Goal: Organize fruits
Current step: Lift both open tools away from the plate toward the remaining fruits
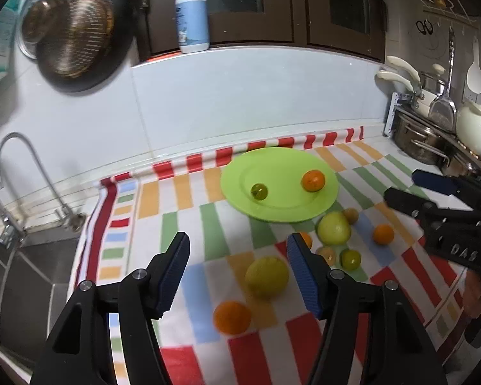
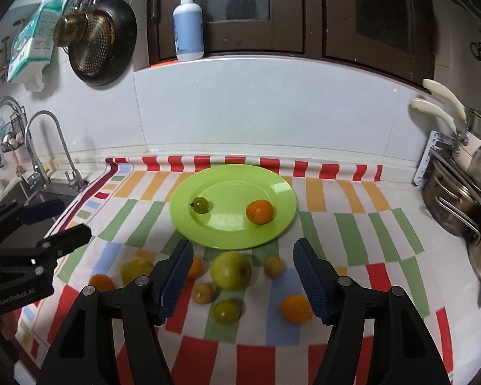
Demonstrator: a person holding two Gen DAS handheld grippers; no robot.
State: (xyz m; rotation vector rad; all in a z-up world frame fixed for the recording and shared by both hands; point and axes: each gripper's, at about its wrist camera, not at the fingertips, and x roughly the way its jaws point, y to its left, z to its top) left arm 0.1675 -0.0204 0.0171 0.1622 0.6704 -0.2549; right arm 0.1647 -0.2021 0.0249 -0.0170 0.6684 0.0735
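Ahead of your gripper a white pump bottle (image 2: pixel 188 22) with a blue label stands on the ledge before dark cabinet doors (image 2: pixel 231 9); up to its left a black pan (image 2: pixel 104 43) hangs on the tiled wall with a brass-coloured strainer (image 2: pixel 88 43) in front of it, and a printed packet (image 2: pixel 32 45) hangs further left; low on the left you see two curved taps (image 2: pixel 43 147) over the sink (image 1: pixel 32 256); far right stand steel pots (image 2: pixel 455 199) and cream-handled pans (image 2: pixel 442 102); a white spoon (image 1: pixel 475 70) and scissors (image 1: pixel 425 27) hang above them.
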